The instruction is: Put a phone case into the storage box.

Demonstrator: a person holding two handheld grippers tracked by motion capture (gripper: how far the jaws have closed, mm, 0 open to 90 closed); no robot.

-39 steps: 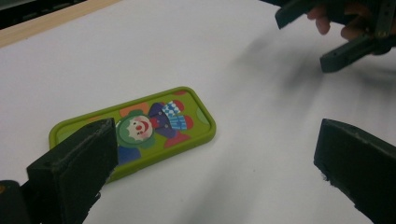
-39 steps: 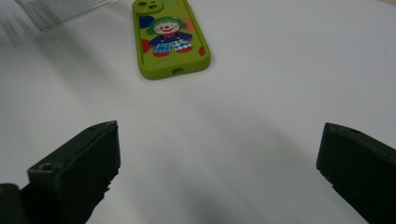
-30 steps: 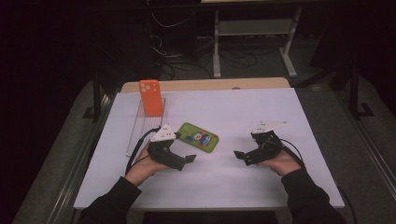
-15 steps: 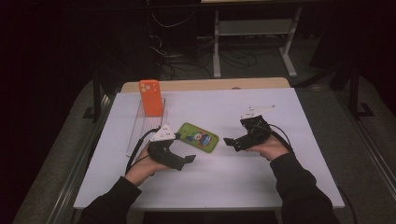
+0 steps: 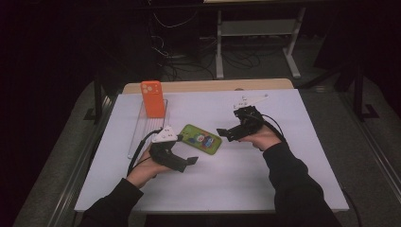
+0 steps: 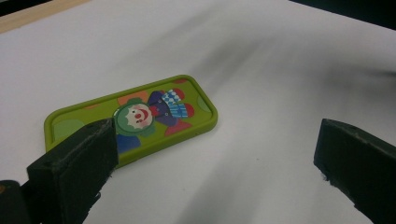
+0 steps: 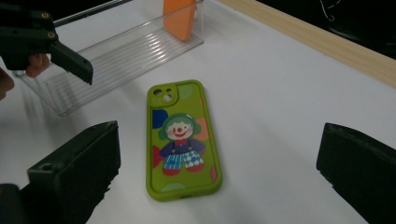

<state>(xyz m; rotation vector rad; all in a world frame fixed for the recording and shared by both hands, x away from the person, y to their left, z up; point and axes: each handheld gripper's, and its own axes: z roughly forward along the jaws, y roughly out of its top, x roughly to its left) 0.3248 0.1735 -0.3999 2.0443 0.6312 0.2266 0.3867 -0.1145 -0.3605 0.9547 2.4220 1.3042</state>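
We take the green phone case [image 5: 201,139] as our landmark — it lies flat on the white table [image 5: 293,179], clown picture up, near the table's middle. Our left gripper [image 5: 189,161] sits just near-left of the case, jaws spread wide with nothing between them; in the left gripper view the case [image 6: 135,119] shows beyond the left jaw, apart from it. Our right gripper [image 5: 223,134] hovers just to the right of the case, jaws also wide apart and holding nothing — in the right gripper view the case [image 7: 182,144] lies between and ahead of the two jaws, untouched. Left and beyond the case lies a clear tray [image 5: 137,137], with an orange phone case [image 5: 152,98] standing upright at its far end.
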